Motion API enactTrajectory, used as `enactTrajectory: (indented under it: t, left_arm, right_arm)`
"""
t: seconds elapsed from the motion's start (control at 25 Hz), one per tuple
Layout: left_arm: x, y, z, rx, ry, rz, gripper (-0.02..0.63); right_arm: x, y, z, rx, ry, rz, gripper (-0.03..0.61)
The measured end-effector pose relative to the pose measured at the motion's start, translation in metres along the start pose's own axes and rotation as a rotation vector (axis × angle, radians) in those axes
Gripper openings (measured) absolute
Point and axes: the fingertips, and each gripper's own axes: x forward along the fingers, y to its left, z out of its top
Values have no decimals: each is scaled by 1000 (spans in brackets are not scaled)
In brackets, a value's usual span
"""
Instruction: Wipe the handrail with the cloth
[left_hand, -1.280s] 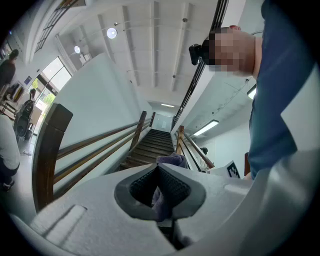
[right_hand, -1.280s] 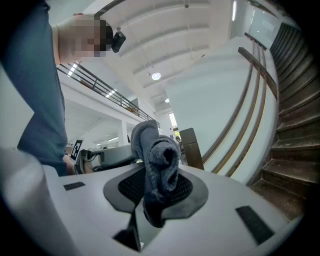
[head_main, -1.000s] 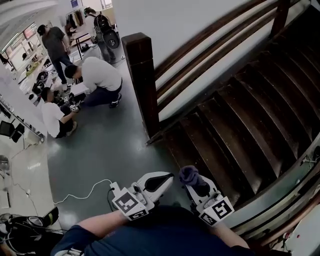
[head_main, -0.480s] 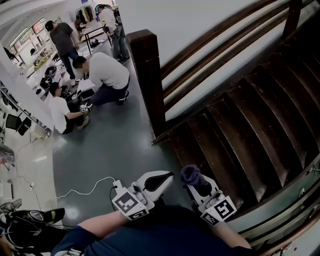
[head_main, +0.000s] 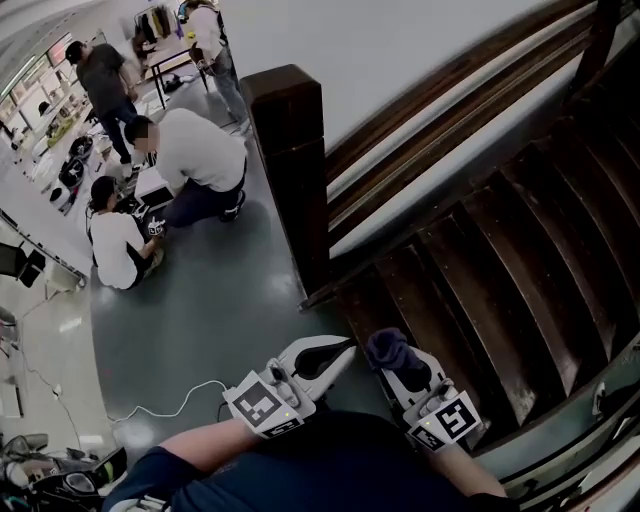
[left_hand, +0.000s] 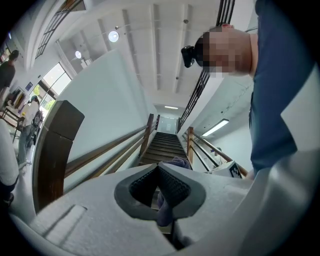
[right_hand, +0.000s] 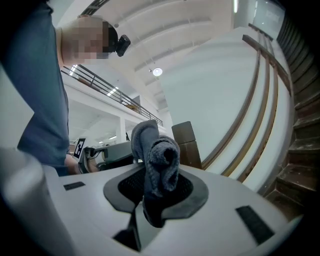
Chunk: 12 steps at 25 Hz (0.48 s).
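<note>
The dark wooden handrail (head_main: 450, 80) climbs from a square newel post (head_main: 290, 170) toward the upper right, beside the brown stairs (head_main: 500, 250). Both grippers are held low in front of the person's body, well short of the rail. My right gripper (head_main: 398, 362) is shut on a bunched dark blue-grey cloth (head_main: 390, 348), which sticks up out of its jaws (right_hand: 157, 155). My left gripper (head_main: 338, 352) is shut with nothing in it, its pads meeting at the tip (left_hand: 159, 169). In the left gripper view the rail (left_hand: 110, 147) and the post (left_hand: 52, 150) stand ahead.
Several people (head_main: 190, 150) crouch or stand on the grey floor at the upper left among gear. A white cable (head_main: 170, 400) lies on the floor near my left gripper. A white wall backs the rail. A metal railing (head_main: 590, 410) borders the stairs at the lower right.
The head view has swung a little, so the post and the stairs sit closer and more to the right. Both grippers keep their pose, the cloth still in the right one.
</note>
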Motion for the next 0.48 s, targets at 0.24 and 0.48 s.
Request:
enactTrajectory:
  t: [0.24, 0.48]
  left_arm:
    - [33, 130, 34, -11, 17, -92, 5]
    - [59, 211, 52, -14, 7, -119, 5]
  right_arm:
    - [122, -61, 24, 30, -34, -101, 95]
    - [191, -104, 38, 20, -41, -137, 94]
